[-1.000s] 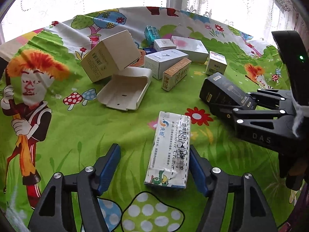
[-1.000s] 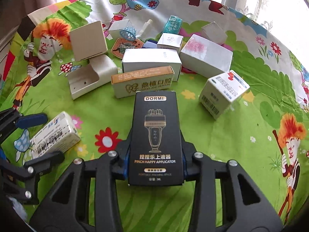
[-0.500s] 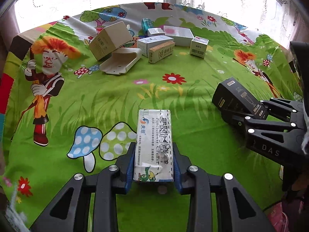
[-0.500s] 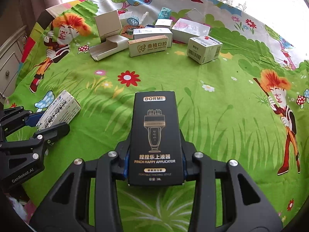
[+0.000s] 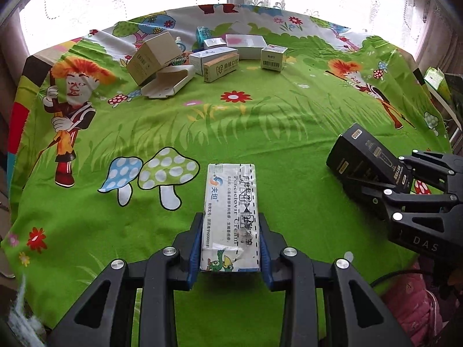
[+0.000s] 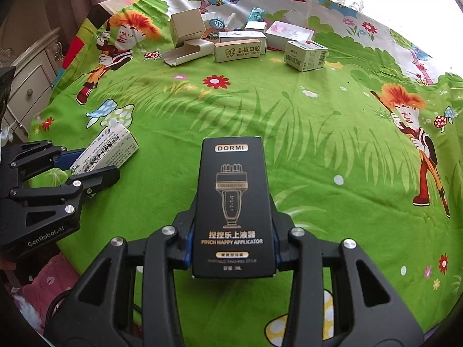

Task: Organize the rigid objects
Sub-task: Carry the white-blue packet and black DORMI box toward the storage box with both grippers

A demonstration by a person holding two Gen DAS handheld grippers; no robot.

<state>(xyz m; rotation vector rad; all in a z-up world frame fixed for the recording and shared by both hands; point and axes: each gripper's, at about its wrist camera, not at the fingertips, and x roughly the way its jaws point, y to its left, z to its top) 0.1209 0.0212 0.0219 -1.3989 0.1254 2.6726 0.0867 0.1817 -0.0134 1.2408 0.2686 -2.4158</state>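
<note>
left gripper [image 5: 230,245]: jaws closed onto the white medicine box [image 5: 231,211] within the last second, now clamping it, blue pads pressing both long sides; box is sticking forward out of the jaws, printed face up, over the near part of the tablecloth [image 5: 260,121].
white medicine box, other view: showing at the left edge [image 6: 105,151], tilted, pinched between the left gripper's [image 6: 86,164] blue pads.
mushroom print [image 5: 150,173]: lying on the cloth just left of the white box.
right gripper [image 6: 231,248]: jaws partly closed, gripping the black DORMI box [image 6: 233,202] by its two long sides; box is pointing forward, label face up, above the green cloth [image 6: 318,121].
black DORMI box, other view: sitting at the right [image 5: 367,159], held by the right gripper [image 5: 385,182], well apart from the white box.
box pile [image 5: 214,55]: remaining cartons are clustering at the far side of the cloth, near the window, well apart from both grippers.
tan carton [image 5: 152,56]: leaning tilted on an open cream tray [image 5: 170,84] at the pile's left end.
barcode cube box [image 5: 273,57]: standing at the pile's right end, just apart from the rest.
</note>
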